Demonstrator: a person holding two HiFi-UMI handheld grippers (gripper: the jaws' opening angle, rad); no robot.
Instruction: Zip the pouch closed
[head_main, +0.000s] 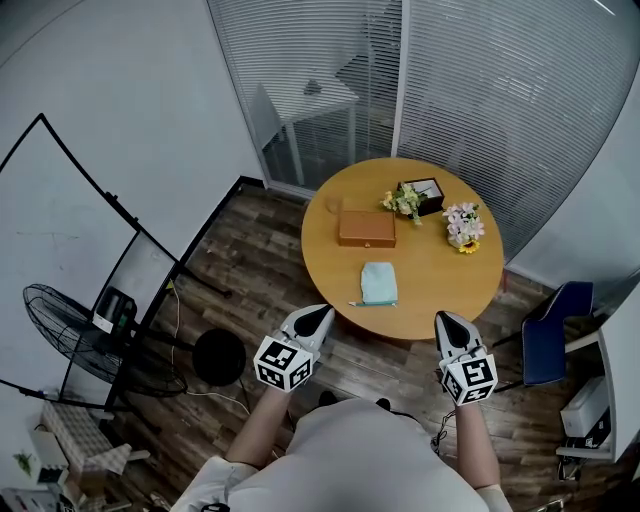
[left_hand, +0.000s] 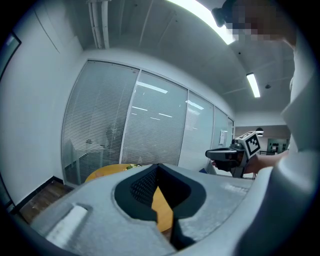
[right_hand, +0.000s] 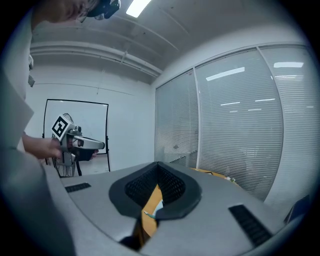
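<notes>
While both tools were held in the air at the near edge of the round wooden surface (head_main: 445, 285), the pouch (head_main: 379, 283) was seen lying flat on it, close to that edge and touched by nothing. The pouch was pale teal and roughly square, with a small dark tab showing at its near left corner. The left gripper (head_main: 320, 314) was held just off the edge to the left of the pouch, and the right gripper (head_main: 445, 320) off the edge to its right, well apart from each other. In the left gripper view the dark fingers (left_hand: 142, 187) were pressed together at the tip with nothing clamped between them; in the right gripper view the fingers (right_hand: 172, 187) were likewise together and empty, and a sliver of the pouch was visible below them. Farther back on the surface a flat brown box (head_main: 366, 228), two small bunches of flowers (head_main: 463, 226) and a dark frame (head_main: 428, 193) were set.
</notes>
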